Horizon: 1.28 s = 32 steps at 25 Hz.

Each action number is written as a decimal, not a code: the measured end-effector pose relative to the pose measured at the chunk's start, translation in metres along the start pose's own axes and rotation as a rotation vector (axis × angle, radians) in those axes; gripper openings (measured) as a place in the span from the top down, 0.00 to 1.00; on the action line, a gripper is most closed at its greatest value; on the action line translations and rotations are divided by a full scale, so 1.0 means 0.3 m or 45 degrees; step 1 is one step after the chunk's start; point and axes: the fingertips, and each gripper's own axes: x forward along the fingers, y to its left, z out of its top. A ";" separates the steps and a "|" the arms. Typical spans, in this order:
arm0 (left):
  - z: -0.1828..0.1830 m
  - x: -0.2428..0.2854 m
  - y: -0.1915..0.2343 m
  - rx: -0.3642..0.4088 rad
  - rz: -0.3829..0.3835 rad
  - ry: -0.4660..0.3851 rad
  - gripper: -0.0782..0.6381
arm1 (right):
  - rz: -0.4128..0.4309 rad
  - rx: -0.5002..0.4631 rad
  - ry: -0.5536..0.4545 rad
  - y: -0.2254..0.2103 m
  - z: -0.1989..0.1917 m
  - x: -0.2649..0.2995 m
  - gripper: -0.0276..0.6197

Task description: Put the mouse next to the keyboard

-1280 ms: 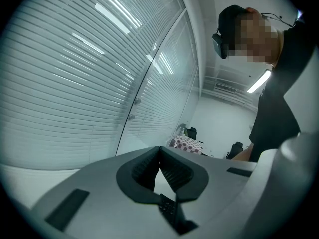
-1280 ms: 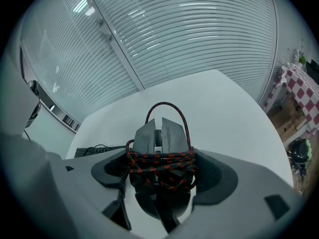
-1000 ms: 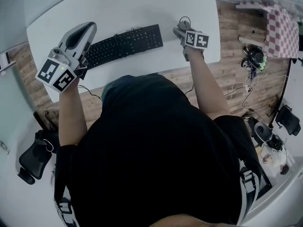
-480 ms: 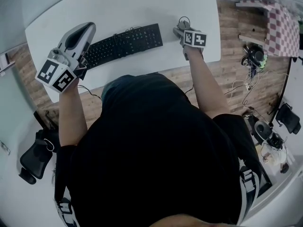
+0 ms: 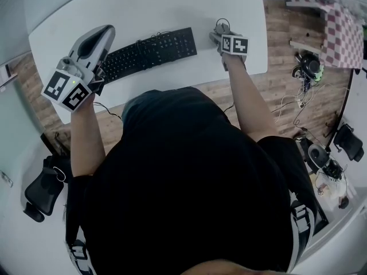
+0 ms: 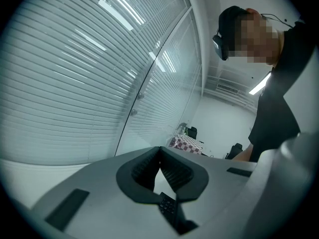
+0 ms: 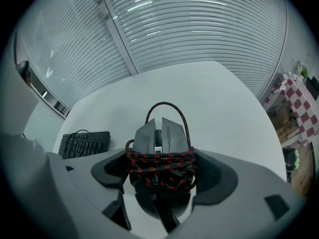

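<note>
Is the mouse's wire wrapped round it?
Yes, the red-and-black wire is wound in several loops round the mouse.

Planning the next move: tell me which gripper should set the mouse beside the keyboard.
Right. The right gripper is shut on the mouse, right of the keyboard; the left gripper is shut, empty and pointing upward.

A white table (image 5: 143, 7) stands on wooden floor (image 5: 284, 62), near a red-checked cloth (image 5: 342, 33) and slatted blinds (image 7: 199, 29).
</note>
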 end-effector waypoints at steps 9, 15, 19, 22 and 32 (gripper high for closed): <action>-0.009 -0.010 0.013 0.002 0.019 0.010 0.86 | -0.038 -0.031 0.057 -0.016 -0.032 0.031 0.33; -0.007 0.006 0.015 0.001 0.013 0.021 0.86 | -0.065 -0.066 0.068 -0.018 -0.027 0.032 0.33; -0.014 0.011 0.021 -0.005 0.007 0.028 0.86 | -0.081 -0.080 0.068 -0.013 -0.029 0.036 0.33; -0.020 0.010 0.023 -0.010 0.005 0.029 0.86 | -0.096 -0.087 0.067 -0.008 -0.028 0.037 0.33; -0.018 -0.001 0.020 -0.013 0.010 0.021 0.86 | -0.144 -0.117 0.057 -0.008 -0.029 0.037 0.33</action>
